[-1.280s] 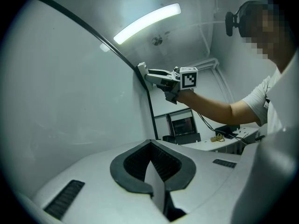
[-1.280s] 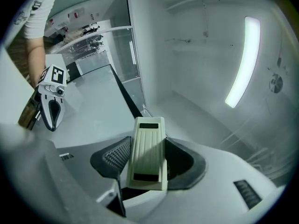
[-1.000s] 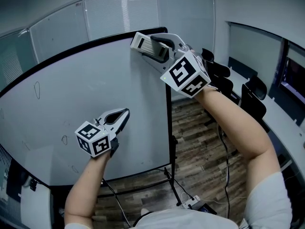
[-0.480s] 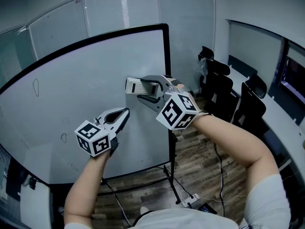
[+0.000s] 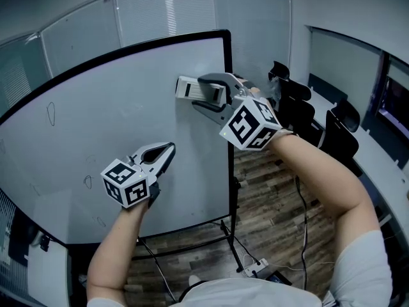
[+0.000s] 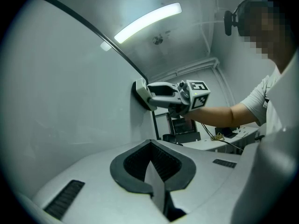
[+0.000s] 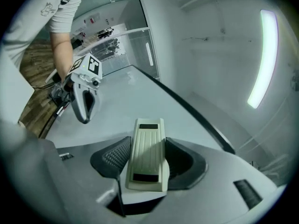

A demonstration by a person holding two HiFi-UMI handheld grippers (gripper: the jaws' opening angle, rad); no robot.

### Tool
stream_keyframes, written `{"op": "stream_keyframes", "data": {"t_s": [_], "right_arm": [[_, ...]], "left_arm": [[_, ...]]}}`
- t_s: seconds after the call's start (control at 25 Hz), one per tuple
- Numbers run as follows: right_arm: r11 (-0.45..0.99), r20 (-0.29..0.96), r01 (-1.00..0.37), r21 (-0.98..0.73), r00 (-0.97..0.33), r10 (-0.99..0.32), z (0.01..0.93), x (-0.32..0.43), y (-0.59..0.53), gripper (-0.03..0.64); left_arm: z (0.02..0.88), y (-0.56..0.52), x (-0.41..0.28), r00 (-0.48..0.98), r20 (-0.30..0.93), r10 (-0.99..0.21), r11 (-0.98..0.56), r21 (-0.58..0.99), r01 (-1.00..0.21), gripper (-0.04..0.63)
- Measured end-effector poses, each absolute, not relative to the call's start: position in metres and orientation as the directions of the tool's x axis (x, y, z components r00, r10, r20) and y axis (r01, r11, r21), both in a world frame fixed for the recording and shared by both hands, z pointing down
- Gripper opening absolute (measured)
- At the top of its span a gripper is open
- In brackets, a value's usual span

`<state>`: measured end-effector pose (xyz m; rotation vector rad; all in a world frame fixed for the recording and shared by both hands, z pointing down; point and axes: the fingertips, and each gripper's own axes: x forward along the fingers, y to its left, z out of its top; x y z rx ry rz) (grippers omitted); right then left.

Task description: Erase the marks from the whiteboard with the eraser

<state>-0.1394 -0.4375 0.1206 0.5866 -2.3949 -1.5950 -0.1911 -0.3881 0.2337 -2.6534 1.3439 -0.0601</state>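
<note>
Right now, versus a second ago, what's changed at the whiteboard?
The right gripper, shut on the eraser, swept down the whiteboard from its top right corner, then back up a little. The left gripper stayed put, shut and empty; the marks at the left remain.

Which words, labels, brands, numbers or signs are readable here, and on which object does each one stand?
No text is readable.
Left hand-held gripper and right hand-held gripper cubes: square patterns, no letters.
Whiteboard marks: small loops, not words.
Eraser: dark patches, no print.
Shirt print: too blurred to read.
</note>
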Motion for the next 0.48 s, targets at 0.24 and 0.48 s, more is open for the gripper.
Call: {"op": "stream_keyframes", "data": {"t_s": [0.24, 0.48], "right_arm": [[0.256, -0.17, -0.312, 0.915, -0.874, -0.456, 0.037, -0.125, -0.443, 0.241], [0.214, -0.218, -0.351, 0.912, -0.854, -0.472, 0.008, -0.125, -0.439, 0.241]], "left_arm": [[0.225, -0.384, -0.192, 0.59, -0.038, -0.806, -0.575, -0.181, -0.798, 0.006], [0.216, -0.379, -0.196, 0.58, -0.043, -0.814, -0.562, -0.194, -0.804, 0.006]]}}
